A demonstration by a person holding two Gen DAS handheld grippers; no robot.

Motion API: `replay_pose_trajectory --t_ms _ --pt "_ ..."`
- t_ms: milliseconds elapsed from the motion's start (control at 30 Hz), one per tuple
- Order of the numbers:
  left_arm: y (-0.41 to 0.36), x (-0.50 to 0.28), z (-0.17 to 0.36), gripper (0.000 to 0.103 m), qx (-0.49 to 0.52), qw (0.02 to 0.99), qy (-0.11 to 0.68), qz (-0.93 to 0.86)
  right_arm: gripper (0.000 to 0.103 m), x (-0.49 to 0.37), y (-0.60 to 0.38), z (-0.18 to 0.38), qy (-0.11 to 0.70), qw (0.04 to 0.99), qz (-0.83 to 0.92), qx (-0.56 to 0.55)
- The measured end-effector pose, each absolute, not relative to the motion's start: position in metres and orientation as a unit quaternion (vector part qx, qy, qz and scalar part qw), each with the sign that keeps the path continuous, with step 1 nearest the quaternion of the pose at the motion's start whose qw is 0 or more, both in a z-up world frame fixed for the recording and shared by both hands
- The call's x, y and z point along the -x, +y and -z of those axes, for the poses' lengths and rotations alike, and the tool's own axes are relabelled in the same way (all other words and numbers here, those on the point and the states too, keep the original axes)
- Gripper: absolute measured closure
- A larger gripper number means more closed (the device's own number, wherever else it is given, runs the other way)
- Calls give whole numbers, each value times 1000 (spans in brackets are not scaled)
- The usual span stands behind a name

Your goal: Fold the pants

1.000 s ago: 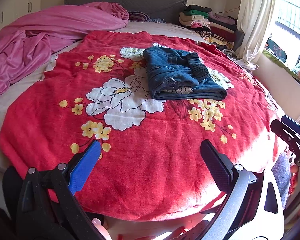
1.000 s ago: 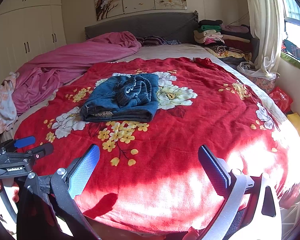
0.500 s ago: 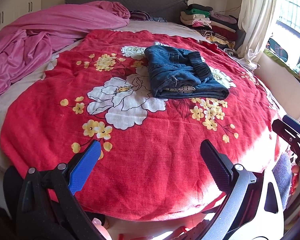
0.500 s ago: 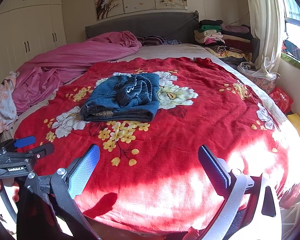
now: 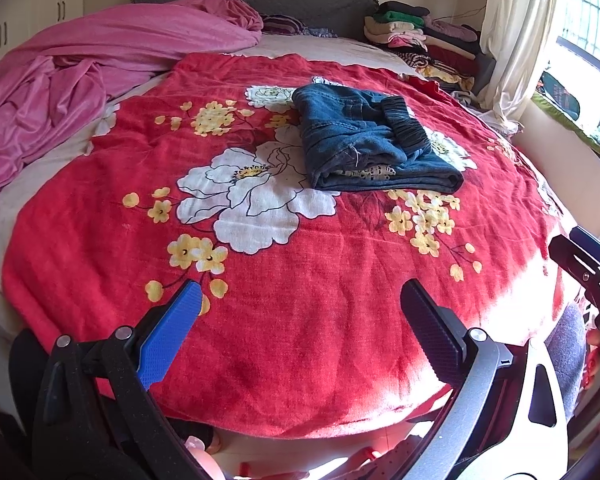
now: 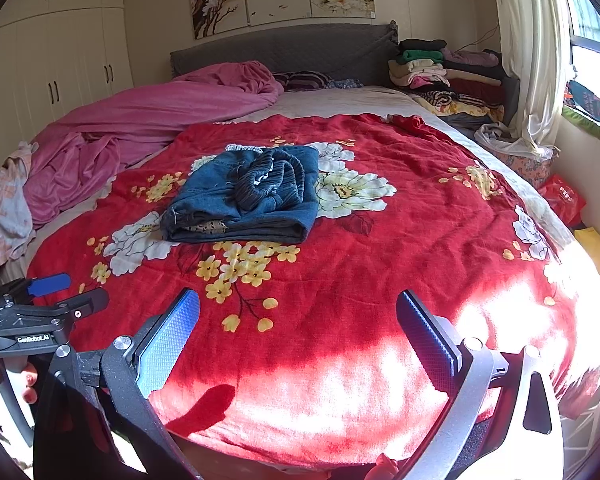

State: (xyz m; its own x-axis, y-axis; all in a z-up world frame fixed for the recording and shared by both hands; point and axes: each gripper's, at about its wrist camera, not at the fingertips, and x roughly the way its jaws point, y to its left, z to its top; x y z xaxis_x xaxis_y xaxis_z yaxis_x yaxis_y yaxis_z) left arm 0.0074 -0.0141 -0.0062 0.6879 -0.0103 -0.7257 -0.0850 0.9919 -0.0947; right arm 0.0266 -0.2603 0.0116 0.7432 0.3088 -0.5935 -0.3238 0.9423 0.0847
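1. Folded already: denim pants (image 5: 374, 140) lying as a thick, compact bundle out in the middle of the red flowered blanket (image 5: 300, 320), well beyond both tools.
2. Stacked in several layers, with the gathered waistband bunched on top and a strip of patterned lining peeking from the near edge.
3. Left gripper (image 5: 300, 322) hovering low over the near edge of the blanket, jaws spread wide, nothing between them.
4. Right gripper (image 6: 298, 326) hovering over the sunlit near edge too, jaws released and wide apart, nothing held.
5. Neither tool touching the pants; plenty of bare blanket in between.
6. By the look of it, nearly finished: main folds made, bundle resting untouched.
7. Possibly left: smoothing that lumpy waistband on top and squaring the slightly uneven near edge. No telling from here whether another fold is intended.
8. Elsewhere: pink bedding (image 6: 148, 120) heaped at the far left, a pile of folded clothes (image 6: 440, 68) stacked far right by the headboard, curtain (image 6: 532, 60) glowing at the right.
9. Nothing in the way of a final tidy-up reach.
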Motion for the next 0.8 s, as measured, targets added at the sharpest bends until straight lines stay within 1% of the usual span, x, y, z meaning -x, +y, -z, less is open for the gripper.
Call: replay_pose_trajectory --t_ms 167,367,467,567,667,800 --pt "-12 -7 5 10 51 916 396 -34 5 -29 -262 -9 322 932 -165 14" --pt "14 -11 -7 10 80 923 375 -39 5 -47 -276 4 347 927 -142 8" --pt "55 -30 -14 10 113 922 368 -48 5 -73 -304 7 360 928 -100 -7" --pt "109 -76 -11 10 105 907 389 -122 5 -122 -350 5 369 928 -46 -7" --pt "170 -129 6 10 97 881 422 -190 5 -185 -410 7 389 921 8 -24" --pt "243 -183 42 10 118 844 454 -259 5 -271 -481 30 428 899 86 -40"
